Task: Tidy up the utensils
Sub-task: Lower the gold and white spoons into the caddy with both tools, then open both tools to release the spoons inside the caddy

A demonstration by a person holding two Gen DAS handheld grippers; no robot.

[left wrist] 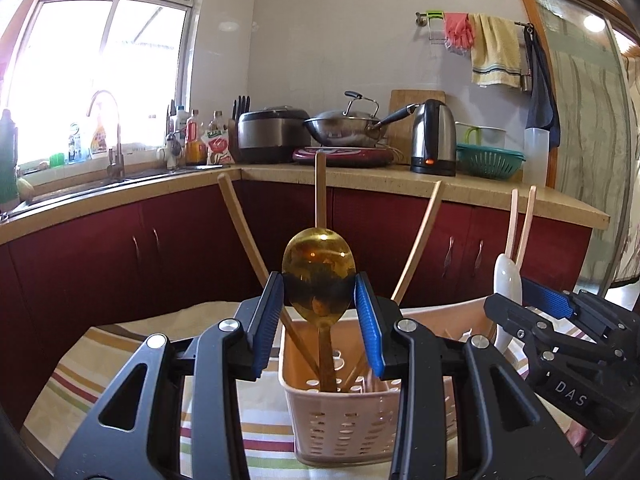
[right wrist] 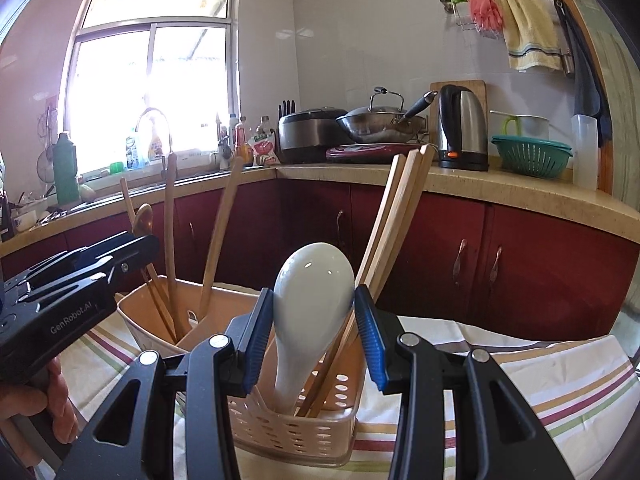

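Nearest the lens in the left wrist view: left gripper [left wrist: 319,294], blue pads [left wrist: 369,312] pressed on either edge of the bowl of a gold spoon [left wrist: 319,276], so clenched on it. Stands nearly upright, bowl up, handle down into the near compartment of the pink basket [left wrist: 344,424], long axis close to vertical with perhaps a slight lean; cannot tell whether the handle tip touches the perforated floor. Same story in the right wrist view: right gripper [right wrist: 314,320] clamped on the bowl of a white spoon [right wrist: 312,300], handle down in the end compartment of the basket [right wrist: 296,436], axis tipped a little, bowl leaning toward the wooden chopsticks [right wrist: 396,232] beside it, possibly touching them. Judged as the placing step for both spoons, close to done. To finish well: lower each handle until it rests on the floor, then ease the pads apart only a little and lift straight up along the spoon's axis, so neither bowl gets dragged sideways. Worth watching: round, glossy bowls can slip or twist between flat pads, and a light basket on the striped cloth [right wrist: 540,380] could tip if nudged. Both grippers near each other, so best withdrawn one at a time.
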